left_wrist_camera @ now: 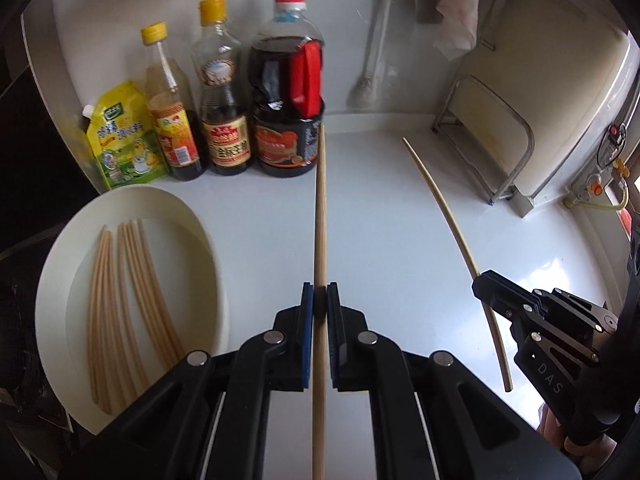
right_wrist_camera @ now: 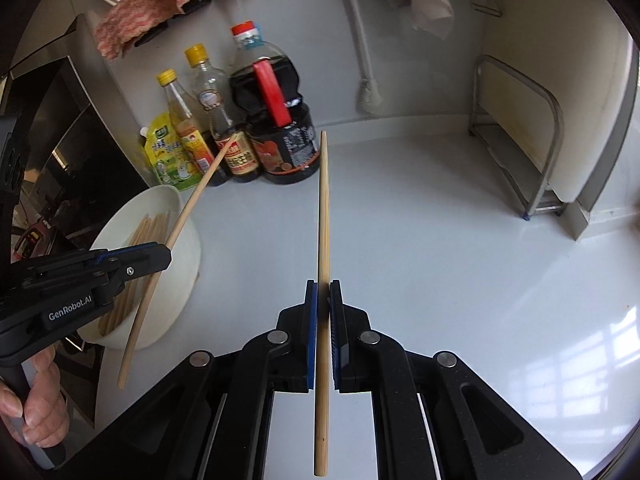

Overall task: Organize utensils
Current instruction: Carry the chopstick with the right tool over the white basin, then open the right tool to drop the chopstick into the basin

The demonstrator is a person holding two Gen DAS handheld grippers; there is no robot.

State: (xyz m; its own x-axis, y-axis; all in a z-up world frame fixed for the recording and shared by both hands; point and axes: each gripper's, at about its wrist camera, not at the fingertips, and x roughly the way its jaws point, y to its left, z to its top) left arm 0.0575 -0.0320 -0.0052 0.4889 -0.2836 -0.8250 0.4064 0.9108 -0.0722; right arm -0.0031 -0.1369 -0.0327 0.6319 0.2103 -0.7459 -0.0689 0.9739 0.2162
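My left gripper [left_wrist_camera: 320,294] is shut on a wooden chopstick [left_wrist_camera: 320,216] that points ahead over the white counter. The right gripper [right_wrist_camera: 323,292] is likewise shut on a second chopstick [right_wrist_camera: 323,208]. Each shows in the other's view: the right gripper [left_wrist_camera: 486,282] with its chopstick [left_wrist_camera: 444,204] at the right, the left gripper [right_wrist_camera: 162,254] with its chopstick [right_wrist_camera: 192,200] above the bowl. A white bowl [left_wrist_camera: 192,216] at the left holds several chopsticks [left_wrist_camera: 128,304]. The same bowl [right_wrist_camera: 188,236] sits low left in the right wrist view.
Three sauce bottles [left_wrist_camera: 286,92] and a yellow pouch [left_wrist_camera: 122,136] stand at the back left by the wall. A metal rack with a white cutting board [left_wrist_camera: 492,128] stands at the right. A pink cloth [right_wrist_camera: 148,4] hangs above. A hand [right_wrist_camera: 40,404] grips the left handle.
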